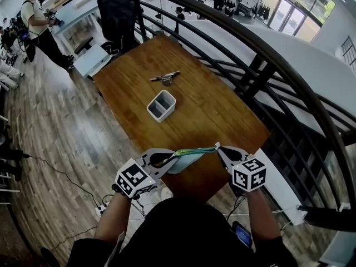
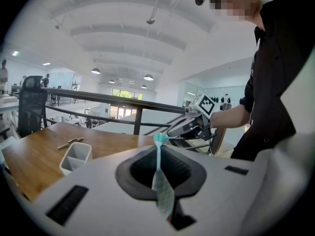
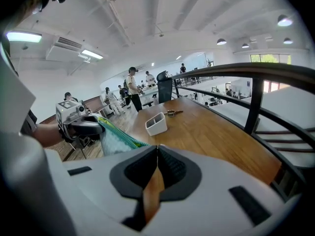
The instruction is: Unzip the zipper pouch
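Observation:
A teal zipper pouch with a green zipper edge hangs stretched between my two grippers, over the near edge of the wooden table. My left gripper is shut on the pouch's left end; in the left gripper view teal fabric runs between its closed jaws. My right gripper is shut at the zipper's right end. In the right gripper view a thin brown tab sits between its closed jaws, and the pouch runs left to the other gripper.
A white two-compartment holder stands mid-table, with a small metal tool beyond it. A dark curved railing borders the table's right side. A black chair stands at the far end. People stand far left. Cables lie on the floor.

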